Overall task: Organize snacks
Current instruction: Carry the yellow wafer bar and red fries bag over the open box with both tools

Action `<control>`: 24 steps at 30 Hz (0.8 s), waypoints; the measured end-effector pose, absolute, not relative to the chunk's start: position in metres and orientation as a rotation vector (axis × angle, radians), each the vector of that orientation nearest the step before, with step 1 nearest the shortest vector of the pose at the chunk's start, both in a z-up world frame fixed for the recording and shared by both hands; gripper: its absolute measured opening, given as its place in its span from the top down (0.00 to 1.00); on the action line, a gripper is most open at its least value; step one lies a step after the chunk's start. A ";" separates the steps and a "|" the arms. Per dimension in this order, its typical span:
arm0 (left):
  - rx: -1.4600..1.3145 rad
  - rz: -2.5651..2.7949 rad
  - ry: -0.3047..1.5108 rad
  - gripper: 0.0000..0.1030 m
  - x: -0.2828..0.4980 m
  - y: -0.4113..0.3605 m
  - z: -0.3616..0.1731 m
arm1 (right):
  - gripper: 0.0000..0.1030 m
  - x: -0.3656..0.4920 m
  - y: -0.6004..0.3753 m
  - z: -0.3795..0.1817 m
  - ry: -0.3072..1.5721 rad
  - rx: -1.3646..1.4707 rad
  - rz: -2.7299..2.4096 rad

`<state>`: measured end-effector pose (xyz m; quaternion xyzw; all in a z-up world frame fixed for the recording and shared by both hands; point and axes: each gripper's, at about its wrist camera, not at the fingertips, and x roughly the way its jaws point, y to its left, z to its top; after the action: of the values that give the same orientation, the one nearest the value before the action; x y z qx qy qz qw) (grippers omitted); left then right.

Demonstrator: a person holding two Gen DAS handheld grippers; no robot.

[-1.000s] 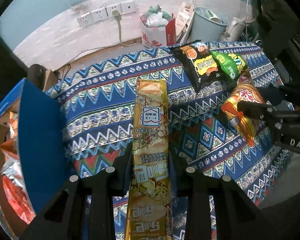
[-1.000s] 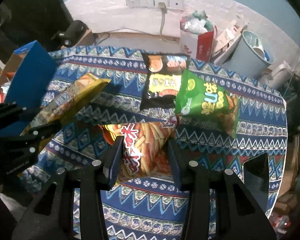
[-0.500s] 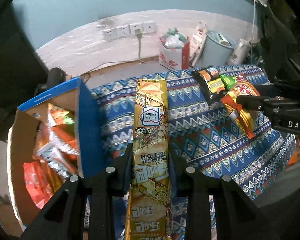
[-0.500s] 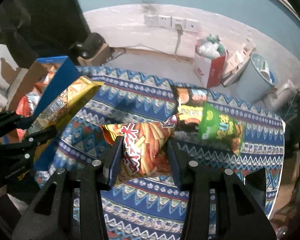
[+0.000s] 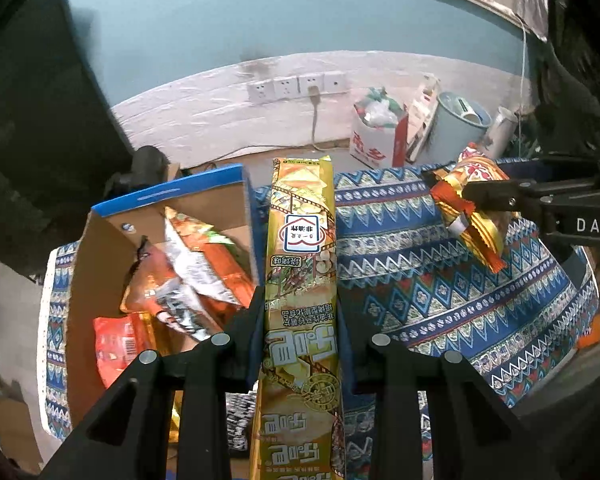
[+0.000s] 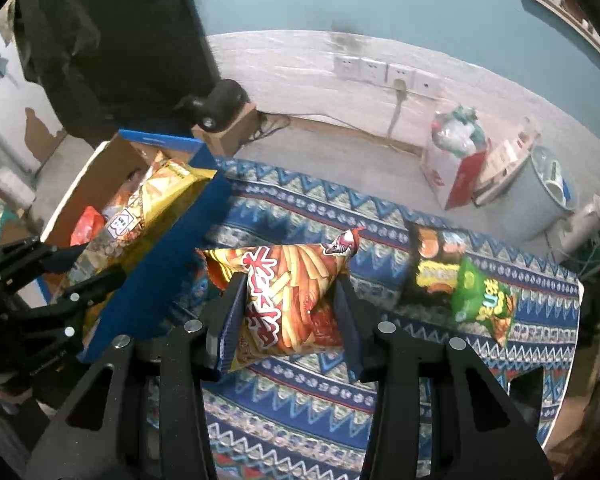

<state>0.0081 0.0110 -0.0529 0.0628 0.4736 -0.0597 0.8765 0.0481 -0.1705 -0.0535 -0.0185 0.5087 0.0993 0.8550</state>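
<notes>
Both packets are mid-carry toward the cardboard box [image 5: 100, 248]: the left claw [image 5: 300, 320] pinches a long gold snack packet [image 5: 302, 240] beside its blue flap, the right claw [image 6: 288, 304] pinches an orange chip bag [image 6: 288, 292] above the patterned tabletop [image 6: 380, 380]; next, each needs positioning over the opening before release.

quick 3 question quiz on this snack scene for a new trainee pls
1. What is the left gripper clamped on?
2. True or false: the cardboard box is empty.
3. Which packets lie on the patterned cloth? A) a black one and a green one B) a red one only C) none

Key:
1. The long gold snack pack.
2. False; it already holds several packets.
3. A: the black packet and green packet. The right gripper holds the orange fries bag.
</notes>
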 end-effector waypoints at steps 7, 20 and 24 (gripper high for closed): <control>0.078 -0.095 0.975 0.69 0.005 0.045 -0.046 | 0.59 0.056 -0.140 -0.049 1.061 -0.063 0.247; -0.023 -0.024 0.966 0.70 0.001 0.111 -0.043 | 0.59 0.082 -0.071 -0.047 1.062 -0.096 0.320; -0.058 0.010 0.971 0.69 0.002 0.132 -0.045 | 0.59 0.093 -0.043 -0.048 1.063 -0.100 0.352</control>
<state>0.0024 0.1323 -0.0454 -0.0280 0.4667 0.0047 0.8839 0.0929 -0.0431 -0.0478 -0.0473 0.5038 0.1671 0.8462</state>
